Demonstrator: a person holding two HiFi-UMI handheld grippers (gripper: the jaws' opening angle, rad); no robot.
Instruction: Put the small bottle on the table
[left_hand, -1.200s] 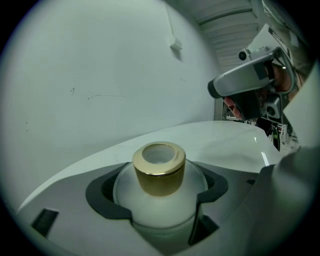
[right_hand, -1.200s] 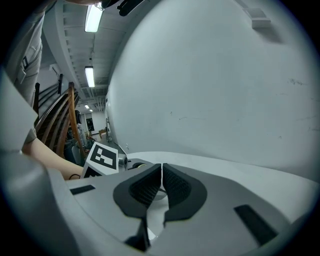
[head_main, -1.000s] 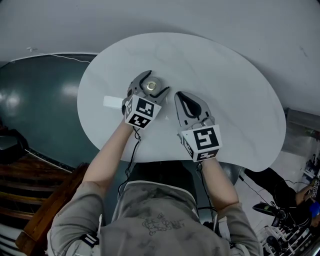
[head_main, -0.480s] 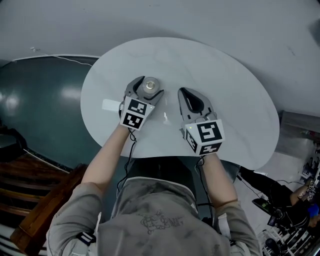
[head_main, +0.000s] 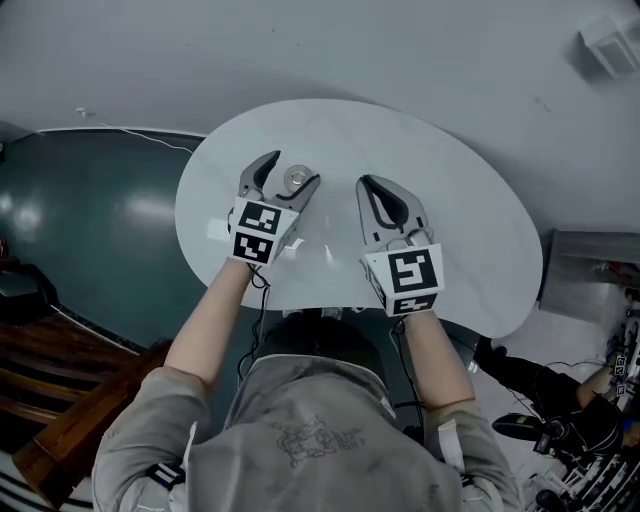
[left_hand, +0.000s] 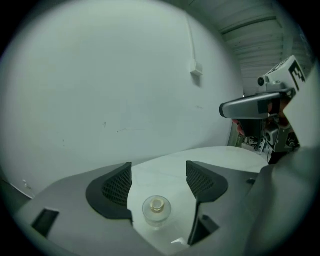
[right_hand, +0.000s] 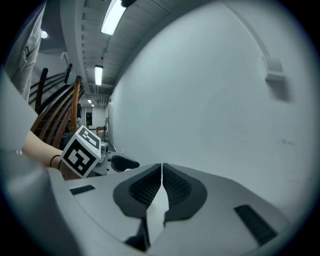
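Small bottle (left_hand: 156, 210): upright on the white desk (head_main: 450, 200), between the left jaws, touching neither.
Left hand-held gripper (left_hand: 159, 179): spread wide, gripping nothing.
Right hand-held gripper (right_hand: 161, 170): pressed together, empty, just beside the left.
Step in hand: probably the release; withdraw straight back with jaws spread, lest a pad tip the bottle.

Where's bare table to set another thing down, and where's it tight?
Bare: the far half of the table, beyond both grippers, and the stretch from the right gripper to the right rim. Tight: round the small bottle between the open jaws of the left gripper, and the strip between the grippers.
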